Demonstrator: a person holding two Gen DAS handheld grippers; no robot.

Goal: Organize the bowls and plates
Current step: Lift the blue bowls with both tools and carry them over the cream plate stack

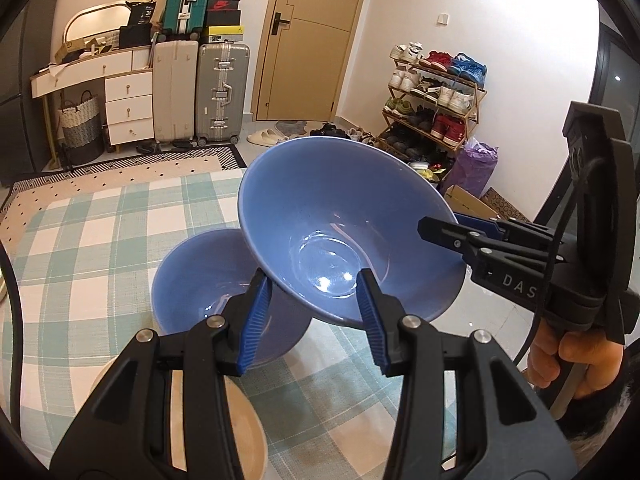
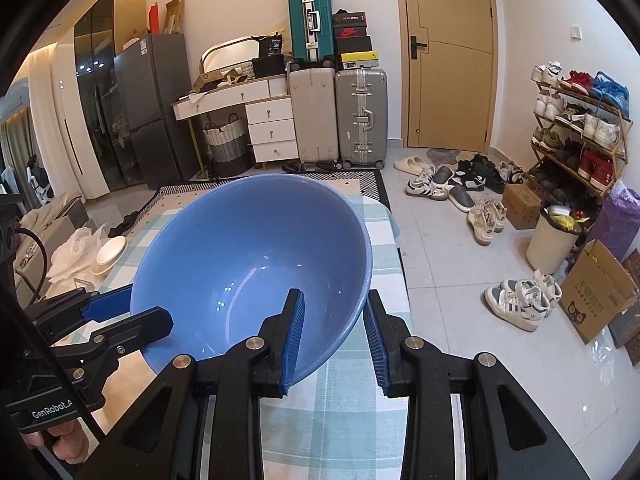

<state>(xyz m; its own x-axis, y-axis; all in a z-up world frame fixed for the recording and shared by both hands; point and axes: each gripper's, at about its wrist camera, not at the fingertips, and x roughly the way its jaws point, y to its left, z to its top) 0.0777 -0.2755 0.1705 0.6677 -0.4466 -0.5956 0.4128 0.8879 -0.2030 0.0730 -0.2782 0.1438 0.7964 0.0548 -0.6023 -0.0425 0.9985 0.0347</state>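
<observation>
The raised blue ceramic bowl (image 2: 248, 248), clamped by the right claw (image 2: 334, 320), left claw (image 1: 312, 312) grip undetermined, should be levelled over the lower blue bowl (image 1: 188, 280) before release.

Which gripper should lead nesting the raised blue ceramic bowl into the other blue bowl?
Left, probably. The left gripper and right gripper both straddle the rim of the raised blue bowl, but the second blue bowl lies directly ahead of the left.

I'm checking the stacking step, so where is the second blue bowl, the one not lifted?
In the left wrist view the second blue bowl sits on the checked tablecloth, left of and partly under the lifted blue bowl, beyond a beige plate.
</observation>
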